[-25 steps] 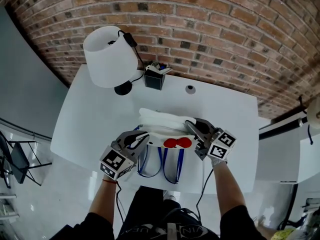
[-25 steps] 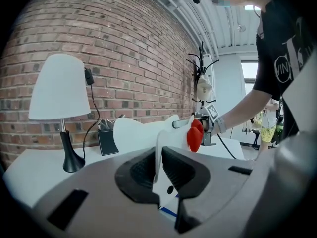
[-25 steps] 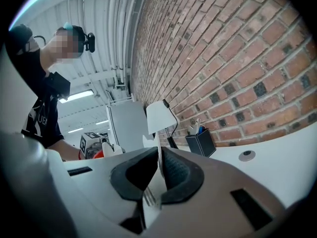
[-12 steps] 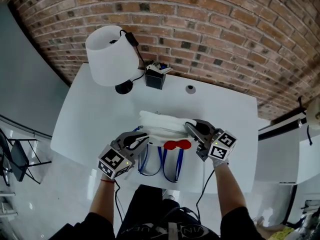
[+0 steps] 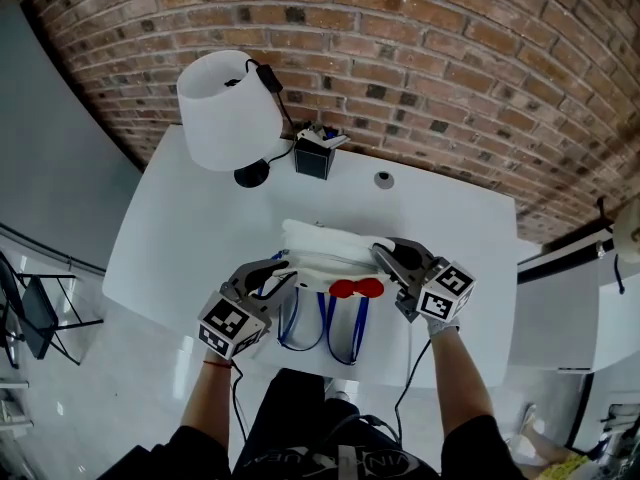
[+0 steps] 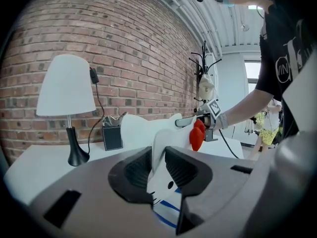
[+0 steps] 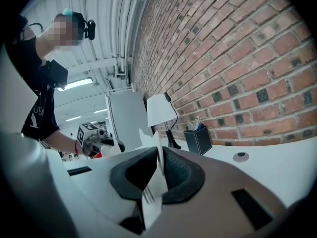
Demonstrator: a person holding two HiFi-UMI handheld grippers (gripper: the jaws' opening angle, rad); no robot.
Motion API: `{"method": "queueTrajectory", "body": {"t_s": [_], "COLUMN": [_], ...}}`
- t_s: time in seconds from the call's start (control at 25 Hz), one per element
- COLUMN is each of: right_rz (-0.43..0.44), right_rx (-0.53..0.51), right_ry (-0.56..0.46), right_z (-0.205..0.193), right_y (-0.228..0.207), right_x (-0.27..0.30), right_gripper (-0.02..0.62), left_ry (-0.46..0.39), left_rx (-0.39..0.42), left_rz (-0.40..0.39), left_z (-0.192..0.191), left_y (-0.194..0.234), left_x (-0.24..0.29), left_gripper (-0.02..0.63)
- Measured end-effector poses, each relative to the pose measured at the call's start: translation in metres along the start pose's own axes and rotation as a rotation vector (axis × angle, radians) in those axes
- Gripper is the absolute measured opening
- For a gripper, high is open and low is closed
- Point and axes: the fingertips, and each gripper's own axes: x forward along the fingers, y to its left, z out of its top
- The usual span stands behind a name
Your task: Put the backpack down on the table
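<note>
White lamp (image 5: 220,108) at the table's (image 5: 170,228) ten o'clock, left gripper (image 5: 283,271) jaws just opening, slack around the backpack's (image 5: 325,248) edge, dark pen holder (image 5: 313,158) with pens at twelve, backpack lying at six, right gripper (image 5: 385,253) pinching its far edge.

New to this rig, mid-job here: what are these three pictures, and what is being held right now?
A person holds two hand grippers. The head view looks down from their head; each gripper view looks along one gripper's jaws. On the white table stand a lamp and a pen holder, with the white backpack near the front edge. The right gripper pinches the backpack's fabric. The left gripper has just been opening its jaws, with the fabric between them.
</note>
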Motion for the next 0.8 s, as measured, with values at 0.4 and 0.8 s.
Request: {"method": "queueTrajectory", "body": {"t_s": [0.4, 0.8], "right_rz": [-0.033, -0.102], "right_rx": [-0.004, -0.012], "right_ry": [-0.005, 0.016], "right_z": [-0.001, 0.0], "right_y": [-0.002, -0.006], "right_x": [-0.001, -0.006], "right_gripper": [0.032, 0.049], "left_ry": [0.009, -0.016], "left_rx": [0.022, -0.031], "left_rz": [0.232, 0.285], "left_z": [-0.006, -0.009], "left_y": [0.018, 0.013], "left_x": [-0.028, -0.039], "left_gripper": [0.137, 0.078]}}
